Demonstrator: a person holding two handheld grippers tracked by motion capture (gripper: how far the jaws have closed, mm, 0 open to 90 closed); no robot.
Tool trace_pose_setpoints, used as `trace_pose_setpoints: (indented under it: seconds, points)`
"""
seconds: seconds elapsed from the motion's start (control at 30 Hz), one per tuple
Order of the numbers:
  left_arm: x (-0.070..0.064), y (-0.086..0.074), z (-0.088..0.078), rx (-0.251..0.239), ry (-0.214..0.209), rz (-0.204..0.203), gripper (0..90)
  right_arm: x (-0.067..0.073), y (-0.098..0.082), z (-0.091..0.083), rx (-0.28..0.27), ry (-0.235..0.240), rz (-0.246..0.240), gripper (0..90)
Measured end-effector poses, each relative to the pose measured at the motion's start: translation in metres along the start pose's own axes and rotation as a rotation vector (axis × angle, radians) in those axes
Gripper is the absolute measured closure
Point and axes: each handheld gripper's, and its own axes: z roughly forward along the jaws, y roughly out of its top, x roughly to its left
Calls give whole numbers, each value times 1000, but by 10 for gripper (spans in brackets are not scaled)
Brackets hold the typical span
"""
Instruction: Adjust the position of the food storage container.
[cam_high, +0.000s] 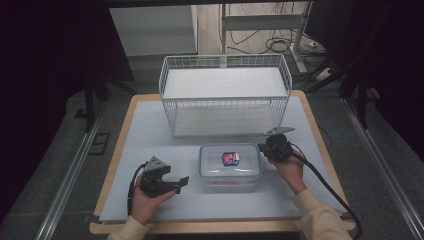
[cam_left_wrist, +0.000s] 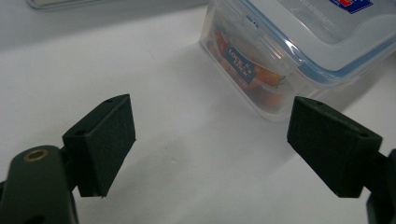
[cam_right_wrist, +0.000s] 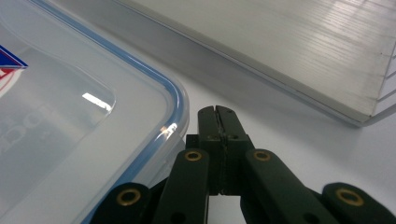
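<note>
A clear plastic food box (cam_high: 230, 167) with a blue-rimmed lid and a red and blue label sits in the middle of the white table. Orange food shows through its wall (cam_left_wrist: 252, 74). My left gripper (cam_high: 184, 181) rests left of the box, jaws wide apart with nothing between them (cam_left_wrist: 210, 144). My right gripper (cam_high: 262, 147) is at the box's far right corner, jaws pressed together (cam_right_wrist: 217, 112) just beside the lid's rounded corner (cam_right_wrist: 175, 100); whether it touches the lid I cannot tell.
A white wire basket (cam_high: 225, 92) with a white shelf panel stands behind the box; its base board (cam_right_wrist: 299, 56) lies close ahead of the right gripper. The table's wooden edge (cam_high: 320, 145) runs along the right. Cables trail from both grippers.
</note>
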Motion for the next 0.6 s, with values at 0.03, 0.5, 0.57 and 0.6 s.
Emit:
trace_pose_setpoints:
  seconds: [0.03,0.5,0.57,0.6]
  points:
    - [0,0,0,-3,0,-2,152,-2,-1,-2,-4,-3,1,898]
    - [3,-1,0,-3,-1,-7,152,-19,-35,-57,-67,44,101,898]
    - [3,-1,-1,-6,-1,-9,153,-19,-40,-64,-79,46,109,897]
    - [3,-1,-2,-7,1,-9,153,-16,-44,-69,-87,62,119,898]
